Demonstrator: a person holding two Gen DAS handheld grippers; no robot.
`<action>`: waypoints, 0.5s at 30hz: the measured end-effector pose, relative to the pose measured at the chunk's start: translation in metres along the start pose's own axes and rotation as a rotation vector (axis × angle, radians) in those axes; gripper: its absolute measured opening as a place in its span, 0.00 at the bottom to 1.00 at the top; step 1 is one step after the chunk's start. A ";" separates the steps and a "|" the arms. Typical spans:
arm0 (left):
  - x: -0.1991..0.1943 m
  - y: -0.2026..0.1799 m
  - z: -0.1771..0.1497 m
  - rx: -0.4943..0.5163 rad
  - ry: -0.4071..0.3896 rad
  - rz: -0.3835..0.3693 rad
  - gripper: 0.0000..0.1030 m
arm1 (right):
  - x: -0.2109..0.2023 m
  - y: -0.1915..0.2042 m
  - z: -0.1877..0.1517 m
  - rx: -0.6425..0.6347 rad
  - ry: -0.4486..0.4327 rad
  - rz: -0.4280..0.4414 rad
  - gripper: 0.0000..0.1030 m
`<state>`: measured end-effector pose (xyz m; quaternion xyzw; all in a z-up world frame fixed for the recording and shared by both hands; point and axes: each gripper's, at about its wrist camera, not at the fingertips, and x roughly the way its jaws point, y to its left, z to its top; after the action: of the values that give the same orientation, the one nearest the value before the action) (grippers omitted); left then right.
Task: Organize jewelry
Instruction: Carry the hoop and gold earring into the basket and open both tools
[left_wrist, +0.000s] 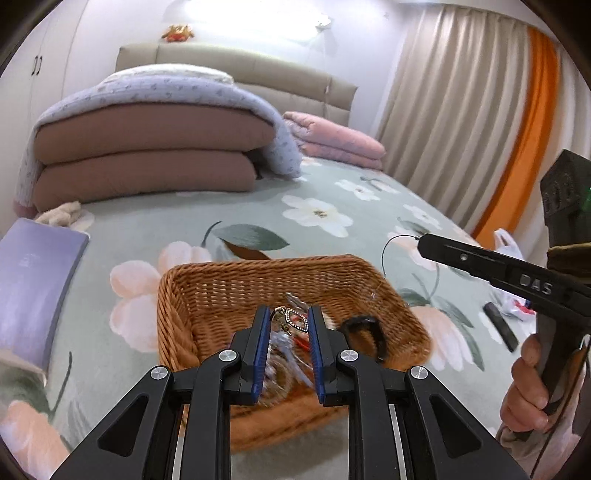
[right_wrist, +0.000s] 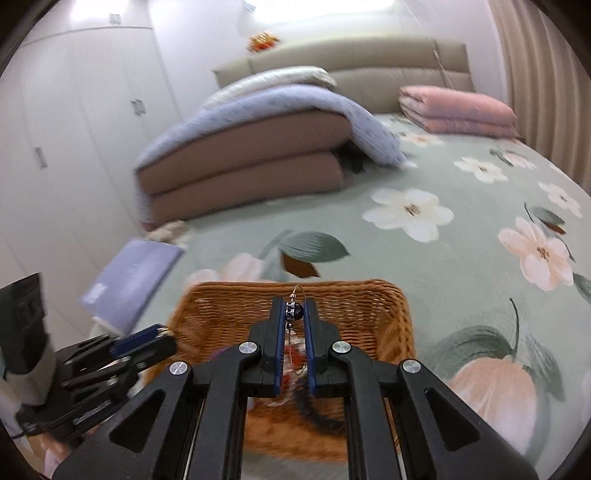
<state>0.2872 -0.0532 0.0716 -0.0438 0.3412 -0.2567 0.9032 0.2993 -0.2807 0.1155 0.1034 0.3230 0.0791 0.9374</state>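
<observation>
Left claw (left_wrist: 284, 320) clamped on sparkly gold earring (left_wrist: 294, 320), right claw (right_wrist: 295, 309) pinching dark-beaded earring (right_wrist: 295, 310), both above wicker basket (left_wrist: 207, 295) on floral bed (left_wrist: 332, 229)

Bright, even light; glare blown out on wall (left_wrist: 236, 22) above headboard. Strong fisheye bending, dark corners. Motion blur on basket (right_wrist: 229, 314), worse in right view.

The right gripper (right_wrist: 295, 310) is pinching a dark-beaded earring (right_wrist: 294, 309) above the wicker basket (right_wrist: 373, 306), which is sitting on the flowered bedspread (right_wrist: 443, 266).
</observation>
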 end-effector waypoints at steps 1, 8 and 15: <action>0.008 0.003 0.002 -0.005 0.015 0.006 0.20 | 0.010 -0.004 0.000 0.016 0.016 -0.020 0.11; 0.055 0.010 -0.003 -0.021 0.099 0.057 0.20 | 0.059 -0.032 -0.007 0.092 0.109 -0.085 0.11; 0.076 0.023 -0.007 -0.076 0.139 0.079 0.21 | 0.062 -0.048 -0.011 0.120 0.140 -0.079 0.16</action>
<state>0.3409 -0.0699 0.0152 -0.0468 0.4140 -0.2102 0.8844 0.3445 -0.3118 0.0590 0.1408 0.3955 0.0297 0.9071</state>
